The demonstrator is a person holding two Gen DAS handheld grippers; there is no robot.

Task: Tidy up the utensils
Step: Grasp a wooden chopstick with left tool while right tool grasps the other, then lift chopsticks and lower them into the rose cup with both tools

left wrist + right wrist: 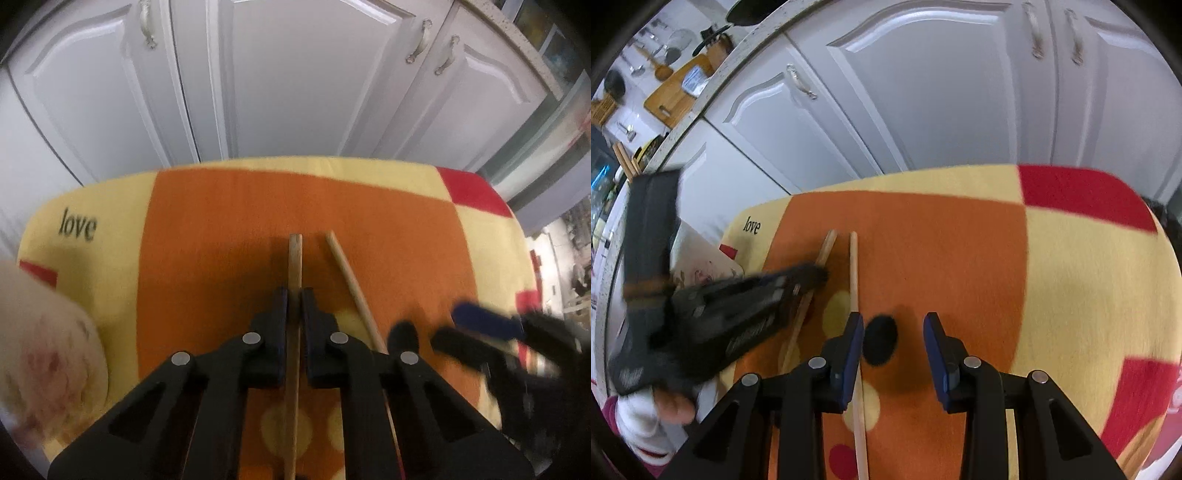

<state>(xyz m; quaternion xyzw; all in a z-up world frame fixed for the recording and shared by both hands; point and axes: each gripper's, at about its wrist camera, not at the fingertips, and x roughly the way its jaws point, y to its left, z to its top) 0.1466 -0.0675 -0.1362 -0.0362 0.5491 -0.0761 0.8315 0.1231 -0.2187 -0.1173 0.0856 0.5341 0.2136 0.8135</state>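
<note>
White panelled cabinet doors (303,81) with metal handles (417,40) are seen beyond the bench's (1082,258) far edge, evenly lit.

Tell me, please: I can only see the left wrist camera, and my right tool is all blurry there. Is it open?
Observer: Yes. In the right wrist view the right tool is open, with its blue pads apart and pinching nothing.
Operator: What's nearest to it?
Observer: The loose chopstick lies on the cloth. It runs along the inner side of the tool's left pad. I cannot tell whether it touches.
Operator: Is anything else between the pads?
Observer: A round black spot on the cloth, nearer the left pad.
</note>
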